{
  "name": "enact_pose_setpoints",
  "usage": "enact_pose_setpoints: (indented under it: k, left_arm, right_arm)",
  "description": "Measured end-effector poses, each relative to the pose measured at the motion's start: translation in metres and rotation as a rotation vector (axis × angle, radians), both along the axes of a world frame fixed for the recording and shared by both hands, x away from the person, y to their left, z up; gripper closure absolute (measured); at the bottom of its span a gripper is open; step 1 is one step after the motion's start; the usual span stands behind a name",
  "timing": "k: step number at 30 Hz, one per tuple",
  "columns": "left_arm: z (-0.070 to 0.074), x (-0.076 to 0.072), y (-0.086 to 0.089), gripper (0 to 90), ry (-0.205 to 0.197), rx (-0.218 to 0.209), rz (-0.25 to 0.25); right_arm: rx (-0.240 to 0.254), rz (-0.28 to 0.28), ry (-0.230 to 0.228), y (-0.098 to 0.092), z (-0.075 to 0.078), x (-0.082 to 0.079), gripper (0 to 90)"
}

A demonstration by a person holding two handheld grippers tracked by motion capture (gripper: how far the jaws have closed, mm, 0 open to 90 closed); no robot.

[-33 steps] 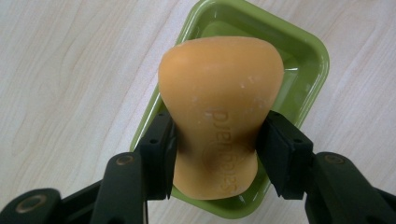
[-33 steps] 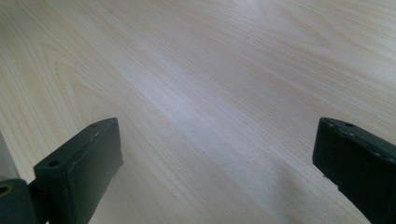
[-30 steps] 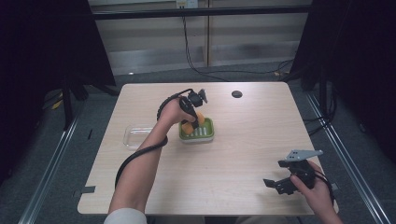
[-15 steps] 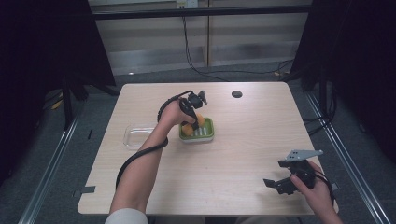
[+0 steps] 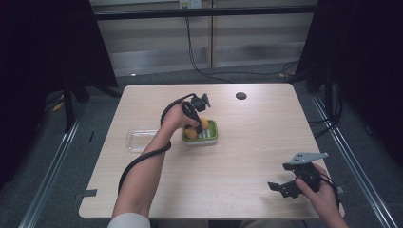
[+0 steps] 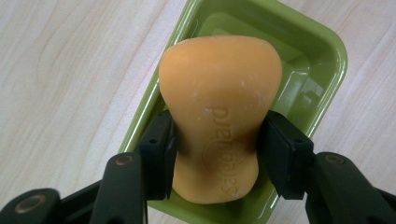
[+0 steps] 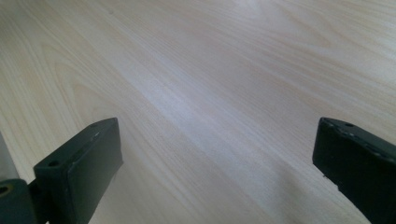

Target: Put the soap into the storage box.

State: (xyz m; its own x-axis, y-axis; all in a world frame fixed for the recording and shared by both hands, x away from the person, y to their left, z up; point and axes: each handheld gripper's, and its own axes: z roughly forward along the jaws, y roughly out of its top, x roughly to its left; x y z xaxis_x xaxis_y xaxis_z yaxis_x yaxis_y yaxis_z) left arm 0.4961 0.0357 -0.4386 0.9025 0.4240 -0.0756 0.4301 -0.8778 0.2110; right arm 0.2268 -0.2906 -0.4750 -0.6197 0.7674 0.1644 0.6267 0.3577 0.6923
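An orange bar of soap [image 6: 217, 107] with a pinched waist is held over a green soap dish [image 6: 303, 60]; my left gripper [image 6: 217, 149] is shut on its waist. In the high view the left gripper [image 5: 196, 122] points down at the green dish [image 5: 209, 137] near the table's middle, with the orange soap [image 5: 203, 124] at its tips. My right gripper [image 5: 290, 183] rests near the table's front right corner, jaws wide apart; in the right gripper view the right gripper [image 7: 217, 163] is open over bare wood.
A clear plastic tray [image 5: 135, 137] lies left of the green dish. A small dark round disc [image 5: 241, 95] sits at the table's far side. The light wooden table [image 5: 247, 156] has dark floor and metal rails around it.
The left hand has shifted only slightly over the green dish with the soap still in its jaws. The right hand has kept still.
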Motion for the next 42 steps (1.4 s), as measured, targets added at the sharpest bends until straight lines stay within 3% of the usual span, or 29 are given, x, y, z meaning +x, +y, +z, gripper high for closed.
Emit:
enact_pose_setpoints:
  k: [5, 10, 13, 15, 20, 24, 26, 29, 30, 31, 33, 36, 42]
  left_arm:
    - [-0.001, 0.000, -0.001, 49.2, -0.002, 0.017, -0.016]
    - [-0.004, 0.001, -0.001, 48.5, 0.002, 0.013, -0.013]
    - [0.000, 0.001, 0.000, 52.4, 0.001, -0.020, -0.007]
    - [0.001, 0.001, 0.000, 51.6, 0.000, -0.008, -0.018]
    - [0.005, 0.002, 0.004, 44.6, -0.005, -0.022, 0.018]
    - [0.007, 0.002, 0.006, 37.5, -0.007, -0.028, 0.016]
    - [0.006, -0.001, 0.006, 32.5, -0.019, -0.052, 0.061]
    - [0.008, -0.001, 0.008, 28.2, -0.029, -0.042, 0.039]
    - [0.009, -0.001, 0.009, 26.5, -0.013, -0.035, 0.042]
    - [0.008, -0.003, 0.009, 24.7, -0.031, -0.053, 0.074]
    - [0.009, -0.002, 0.010, 23.5, -0.028, -0.046, 0.059]
    - [0.011, -0.005, 0.012, 18.2, -0.030, -0.070, 0.086]
    - [0.013, -0.012, 0.016, 13.7, -0.038, -0.094, 0.092]
  right_arm:
    - [-0.001, -0.001, 0.002, 0.001, 0.000, 0.000, 1.3]
    - [0.001, -0.006, 0.008, 0.001, 0.000, 0.000, 1.3]
    - [0.001, -0.002, 0.010, 0.001, -0.001, 0.000, 1.3]
    - [-0.002, -0.002, 0.010, 0.001, -0.001, 0.000, 1.3]
    - [0.001, 0.001, 0.007, 0.002, -0.001, 0.000, 1.3]
    - [-0.001, 0.002, 0.007, 0.002, -0.001, 0.001, 1.3]
    - [-0.002, 0.000, 0.003, 0.003, -0.001, 0.001, 1.3]
    - [-0.003, 0.006, 0.005, 0.004, -0.001, 0.002, 1.3]
    - [-0.002, 0.007, 0.006, 0.004, -0.001, 0.002, 1.3]
    - [-0.003, 0.009, 0.005, 0.004, -0.001, 0.003, 1.3]
    - [-0.003, 0.008, 0.009, 0.004, -0.001, 0.003, 1.3]
    - [0.000, 0.007, 0.011, 0.004, -0.001, 0.003, 1.4]
    - [-0.005, 0.014, 0.004, 0.006, 0.000, 0.004, 1.3]
